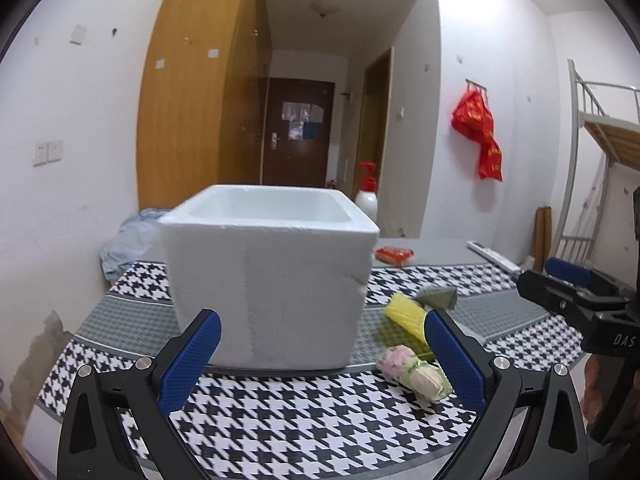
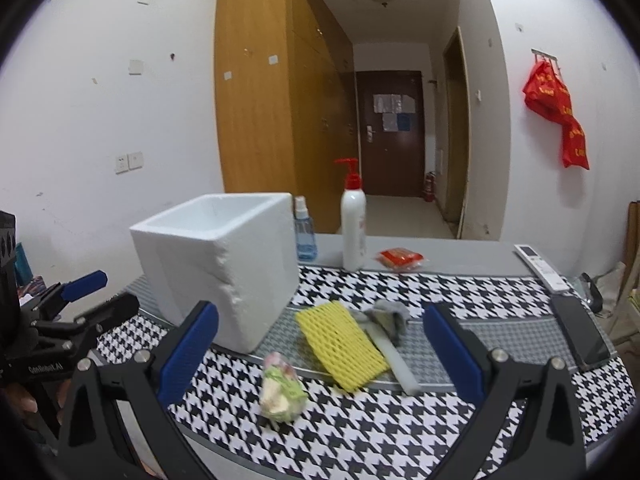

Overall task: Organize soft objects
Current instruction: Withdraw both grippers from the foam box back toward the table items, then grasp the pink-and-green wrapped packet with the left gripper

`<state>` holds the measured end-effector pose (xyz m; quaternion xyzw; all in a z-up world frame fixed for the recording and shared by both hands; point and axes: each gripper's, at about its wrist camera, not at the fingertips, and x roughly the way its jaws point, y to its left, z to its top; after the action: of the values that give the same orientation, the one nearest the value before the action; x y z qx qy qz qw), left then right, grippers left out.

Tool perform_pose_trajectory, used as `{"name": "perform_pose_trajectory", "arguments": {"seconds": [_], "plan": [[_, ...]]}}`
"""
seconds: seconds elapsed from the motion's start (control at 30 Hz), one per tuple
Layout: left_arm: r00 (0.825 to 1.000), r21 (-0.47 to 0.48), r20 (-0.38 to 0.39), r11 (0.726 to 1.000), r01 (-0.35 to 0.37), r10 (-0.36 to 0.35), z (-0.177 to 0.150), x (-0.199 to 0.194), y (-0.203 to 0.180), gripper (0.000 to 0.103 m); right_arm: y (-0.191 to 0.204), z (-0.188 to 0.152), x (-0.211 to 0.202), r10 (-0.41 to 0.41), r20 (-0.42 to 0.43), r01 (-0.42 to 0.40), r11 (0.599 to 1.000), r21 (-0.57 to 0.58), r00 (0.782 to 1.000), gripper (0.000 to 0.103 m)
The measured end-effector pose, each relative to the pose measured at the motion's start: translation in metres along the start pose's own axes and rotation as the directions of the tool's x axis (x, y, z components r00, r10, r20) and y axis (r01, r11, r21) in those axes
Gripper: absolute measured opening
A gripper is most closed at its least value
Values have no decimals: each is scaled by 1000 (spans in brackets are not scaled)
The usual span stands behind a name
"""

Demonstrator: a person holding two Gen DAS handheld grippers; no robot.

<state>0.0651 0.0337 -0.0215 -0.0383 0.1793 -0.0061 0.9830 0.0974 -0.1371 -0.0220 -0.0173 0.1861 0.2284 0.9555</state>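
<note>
A white foam box (image 1: 268,280) (image 2: 220,264) stands open-topped on the houndstooth mat. To its right lie a yellow foam net (image 2: 340,344) (image 1: 404,314), a grey cloth (image 2: 388,316) (image 1: 438,296) partly tucked under the net, and a pink-and-green soft bundle (image 2: 282,388) (image 1: 412,372). My left gripper (image 1: 320,316) is open and faces the box's near wall, holding nothing. My right gripper (image 2: 320,308) is open above the mat, with the bundle and net in front of and between its fingers, untouched.
Behind the box stand a white pump bottle (image 2: 354,228) and a blue spray bottle (image 2: 304,236). A red packet (image 2: 400,258), a remote (image 2: 540,266) and a phone (image 2: 580,336) lie toward the right. A blue cloth heap (image 1: 128,240) sits far left against the wall.
</note>
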Motion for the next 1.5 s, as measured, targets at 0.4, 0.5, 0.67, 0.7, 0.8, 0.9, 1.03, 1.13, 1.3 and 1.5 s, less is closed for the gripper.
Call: {"name": "perform_pose_trajectory", "arguments": {"seconds": [0.4,0.5,0.67,0.7,0.8,0.9,1.03,1.13,1.3,1.5], "plan": [[995,36,-41,995,90,-89,-5,18,-30,102,-25,-9,-3,-57,-29,58,998,28,998,103],[991,42,-62,992,120,-117,-6,22,-37,102,-30,-12,-4,-71,-42,73,997,37,997,103],[986,32,-100,990,139,-135,-8,33,-43,102,-37,-18,-5,-86,-58,89,995,42,995,103],[984,24,-113,989,143,-139,-9,36,-45,102,-39,-19,-4,-89,-59,92,995,44,994,103],[980,5,-143,990,142,-140,-11,43,-48,102,-45,-22,0,-99,-76,104,993,54,992,103],[976,-5,-165,990,141,-139,-15,47,-52,102,-49,-24,4,-78,-91,84,994,65,993,103],[971,-16,-195,990,138,-138,-20,55,-57,102,-52,-29,11,-76,-119,84,995,60,990,103],[965,-34,-224,990,134,-138,-24,64,-60,102,-55,-32,17,-70,-138,79,995,60,988,103],[955,-49,-252,988,146,-154,-28,73,-65,99,-60,-30,24,-69,-150,78,995,54,986,103],[942,-63,-295,987,145,-157,-32,87,-70,89,-65,-24,36,-71,-164,78,996,39,984,103]]}}
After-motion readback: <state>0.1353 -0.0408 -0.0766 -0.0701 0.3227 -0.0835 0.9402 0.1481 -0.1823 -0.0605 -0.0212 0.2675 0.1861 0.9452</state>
